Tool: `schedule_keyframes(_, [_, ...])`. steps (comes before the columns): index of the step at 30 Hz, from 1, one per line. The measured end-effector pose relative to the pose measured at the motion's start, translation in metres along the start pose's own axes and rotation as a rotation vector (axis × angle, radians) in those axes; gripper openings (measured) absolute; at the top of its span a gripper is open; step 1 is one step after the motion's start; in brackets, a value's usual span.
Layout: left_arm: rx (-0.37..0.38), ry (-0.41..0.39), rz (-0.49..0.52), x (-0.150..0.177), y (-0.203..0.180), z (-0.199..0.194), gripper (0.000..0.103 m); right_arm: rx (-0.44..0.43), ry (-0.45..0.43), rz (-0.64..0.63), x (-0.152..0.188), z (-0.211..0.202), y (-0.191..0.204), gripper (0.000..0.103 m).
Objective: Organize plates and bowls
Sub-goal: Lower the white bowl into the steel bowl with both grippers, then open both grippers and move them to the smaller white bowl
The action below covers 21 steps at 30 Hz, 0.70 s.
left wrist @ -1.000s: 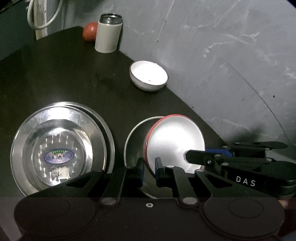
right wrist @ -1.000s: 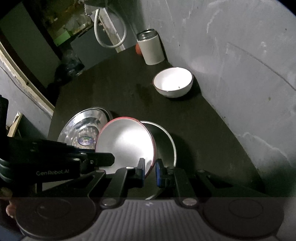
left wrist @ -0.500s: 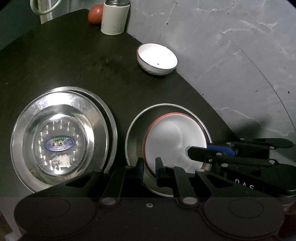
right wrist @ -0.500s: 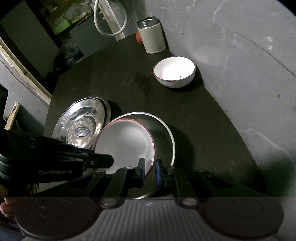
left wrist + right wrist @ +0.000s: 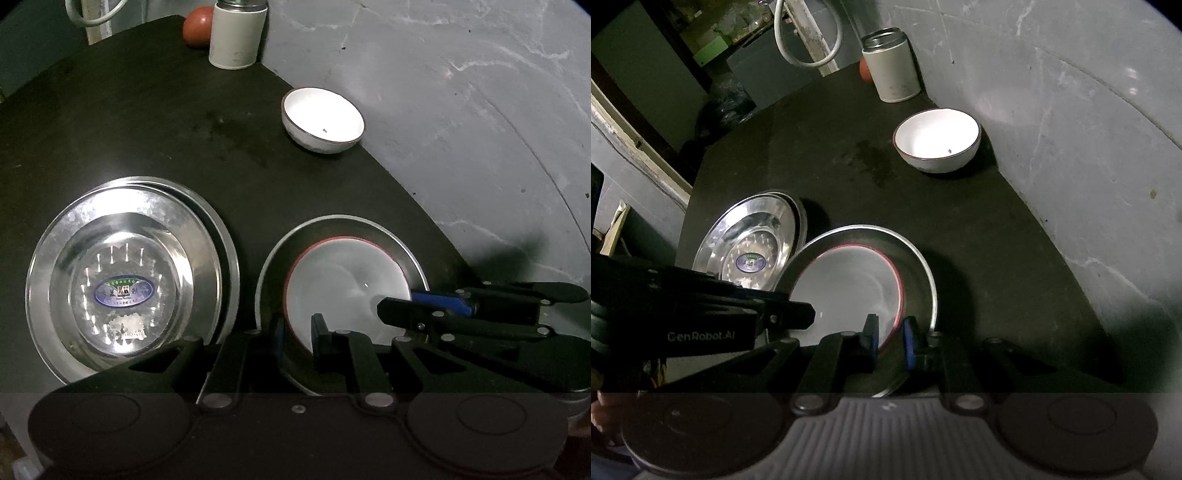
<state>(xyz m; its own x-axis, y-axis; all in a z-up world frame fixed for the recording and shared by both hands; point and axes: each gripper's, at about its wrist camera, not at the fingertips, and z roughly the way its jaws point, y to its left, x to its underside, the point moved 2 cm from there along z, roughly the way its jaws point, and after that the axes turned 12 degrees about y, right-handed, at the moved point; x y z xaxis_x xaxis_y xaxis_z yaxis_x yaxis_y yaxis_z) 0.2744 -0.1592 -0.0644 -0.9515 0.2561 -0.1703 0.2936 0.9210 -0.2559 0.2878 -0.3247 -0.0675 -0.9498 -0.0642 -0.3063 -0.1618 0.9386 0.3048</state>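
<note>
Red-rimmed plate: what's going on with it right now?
A person holds two handheld grippers on it. The left gripper and right gripper each have their jaws closed on opposite edges of the red-rimmed plate, which sits inside a larger steel plate on the dark table. A stack of steel dishes lies beside it; a white bowl stands apart, untouched.

Between the fingers of the left gripper [image 5: 297, 330] lies the near rim of a plate [image 5: 347, 288], which rests inside a wider dish [image 5: 413, 254]. Left of that gripper sits a stack of dishes [image 5: 125, 284]. Ahead on the worktop [image 5: 147, 147] stands a bowl [image 5: 323, 120], a canister [image 5: 236, 33] farther beyond.
</note>
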Motion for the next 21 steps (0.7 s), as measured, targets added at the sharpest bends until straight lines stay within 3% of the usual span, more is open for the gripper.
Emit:
schedule_keyframes(12, [0.006,-0.044,-0.016,0.001,0.005,-0.013,0.023,0.018,-0.034,0.011,0.000,-0.008,-0.001,0.019])
schedule_keyframes(15, [0.021,-0.066,-0.028,-0.002,0.008,-0.019,0.027,0.014,-0.066,0.017,0.000,-0.015,-0.001,0.027])
schedule_keyframes(16, [0.024,-0.075,-0.031,-0.003,0.008,-0.021,0.036,0.011,-0.077,0.018,-0.001,-0.018,-0.001,0.032])
schedule_keyframes(19, [0.003,-0.119,-0.041,-0.008,0.012,-0.030,0.057,0.018,-0.109,0.031,-0.003,-0.024,-0.004,0.061])
schedule_keyframes(21, [0.007,-0.146,-0.052,-0.015,0.016,-0.036,0.062,0.018,-0.136,0.049,-0.005,-0.027,-0.007,0.062])
